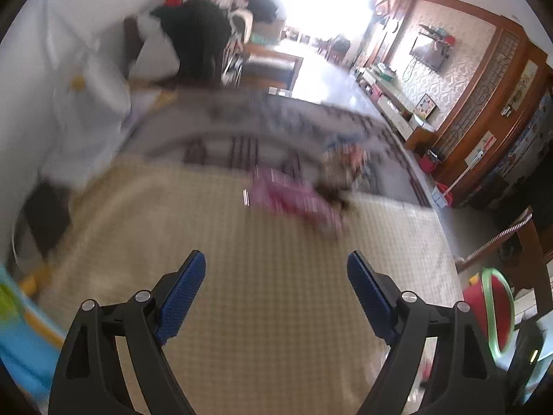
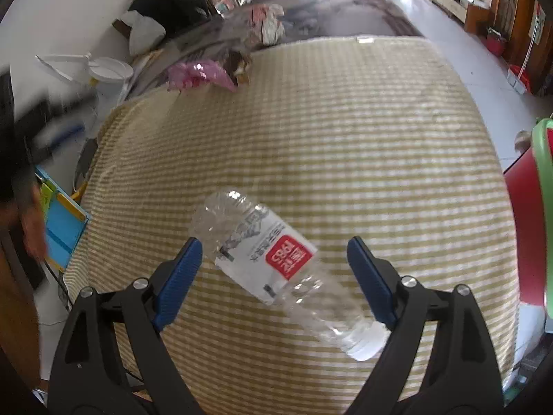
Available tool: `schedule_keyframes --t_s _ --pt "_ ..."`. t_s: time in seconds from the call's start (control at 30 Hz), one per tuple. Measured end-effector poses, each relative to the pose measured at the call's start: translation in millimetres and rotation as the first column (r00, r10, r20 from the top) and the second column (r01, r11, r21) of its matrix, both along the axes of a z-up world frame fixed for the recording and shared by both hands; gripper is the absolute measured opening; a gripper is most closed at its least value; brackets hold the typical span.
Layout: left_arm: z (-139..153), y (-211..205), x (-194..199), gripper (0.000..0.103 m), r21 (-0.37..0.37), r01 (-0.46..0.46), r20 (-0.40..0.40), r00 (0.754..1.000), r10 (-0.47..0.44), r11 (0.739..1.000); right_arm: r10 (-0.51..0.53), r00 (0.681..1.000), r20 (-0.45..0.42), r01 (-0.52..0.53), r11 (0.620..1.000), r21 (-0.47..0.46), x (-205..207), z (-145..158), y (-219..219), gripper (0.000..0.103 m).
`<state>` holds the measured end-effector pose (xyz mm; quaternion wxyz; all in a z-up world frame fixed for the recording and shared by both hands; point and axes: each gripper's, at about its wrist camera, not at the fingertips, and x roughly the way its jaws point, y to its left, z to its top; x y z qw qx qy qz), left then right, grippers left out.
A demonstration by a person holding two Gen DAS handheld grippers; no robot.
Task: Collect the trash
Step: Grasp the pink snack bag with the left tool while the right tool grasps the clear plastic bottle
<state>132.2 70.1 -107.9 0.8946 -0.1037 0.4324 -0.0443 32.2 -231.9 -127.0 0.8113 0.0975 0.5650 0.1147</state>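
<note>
An empty clear plastic bottle (image 2: 273, 263) with a red-and-white label lies on its side on the checked yellow cloth (image 2: 345, 138), cap toward the right finger. My right gripper (image 2: 274, 252) is open, its blue fingers on either side of the bottle, not closed on it. A crumpled pink wrapper (image 2: 197, 74) and a brown wrapper (image 2: 240, 64) lie at the cloth's far edge. In the blurred left wrist view, my left gripper (image 1: 276, 269) is open and empty above the cloth (image 1: 207, 242), with the pink wrapper (image 1: 293, 199) and a dark wrapper (image 1: 342, 166) ahead.
A red bin with a green rim (image 2: 532, 224) stands at the right edge; it also shows in the left wrist view (image 1: 490, 311). A grey patterned mat (image 1: 259, 128) lies beyond the cloth. A white fan (image 2: 103, 69) and a blue box (image 2: 62, 221) sit at the left.
</note>
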Motion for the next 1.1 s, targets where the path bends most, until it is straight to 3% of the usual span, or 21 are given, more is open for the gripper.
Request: schedule_keyframes --t_s 0.07,0.17,0.27,0.5,0.57,0.63,0.67,0.7,0.73,0.93,1.1 --pt "16.2 2.1 33.3 0.081 -0.017 0.016 -0.005 1.0 -0.016 1.0 -0.008 1.0 -0.012 0.008 1.0 -0.009 -2.0 -3.5 3.2 0.086" --pt "11.3 -1.1 71.3 0.081 -0.055 0.022 -0.043 0.999 -0.024 0.998 -0.021 0.999 -0.026 0.02 0.999 -0.028 -3.2 -5.9 4.2 0.086" --pt "-29.1 -11.2 100.1 0.081 -0.153 -0.002 -0.171 0.985 -0.024 0.988 -0.048 0.998 -0.028 0.047 0.998 -0.041 -0.1 -5.4 0.3 0.086" --pt "-100.6 -48.5 133.5 0.078 -0.233 -0.111 -0.326 0.945 0.03 0.966 -0.129 0.992 -0.016 0.128 0.99 -0.057 -1.3 1.7 -20.3 0.086" --pt "-122.1 -51.8 140.4 0.064 -0.241 -0.154 -0.391 0.919 0.049 0.958 -0.146 0.989 -0.011 0.145 0.988 -0.06 -1.8 3.4 -24.6 0.086" --pt "-135.8 -52.9 141.2 0.041 -0.256 -0.18 -0.432 0.9 0.054 0.95 -0.16 0.987 -0.004 0.16 0.985 -0.059 -2.4 5.4 -28.6 0.086" --pt "-137.3 -53.0 137.8 0.036 -0.283 -0.183 -0.426 0.904 0.048 0.942 -0.166 0.986 -0.001 0.165 0.985 -0.058 -3.1 6.1 -29.3 0.086" --pt "-135.2 -54.2 135.8 0.021 -0.287 -0.168 -0.413 0.91 0.037 0.943 -0.169 0.986 0.0 0.169 0.984 -0.055 -3.3 6.3 -30.0 0.086" --pt "-129.8 -56.1 132.2 0.015 -0.274 -0.145 -0.392 0.92 0.027 0.951 -0.172 0.985 0.0 0.172 0.984 -0.051 -3.1 5.7 -30.3 0.086" --pt "-98.0 -59.8 93.3 0.011 -0.232 0.004 -0.295 0.953 -0.074 0.973 -0.121 0.992 -0.029 0.119 0.992 -0.042 1.9 -6.1 -17.2 0.086" --pt "-95.1 -52.2 45.3 0.018 -0.212 0.11 -0.318 0.932 -0.175 0.971 -0.067 0.994 -0.087 0.064 0.997 -0.03 7.2 -21.4 -3.7 0.089"
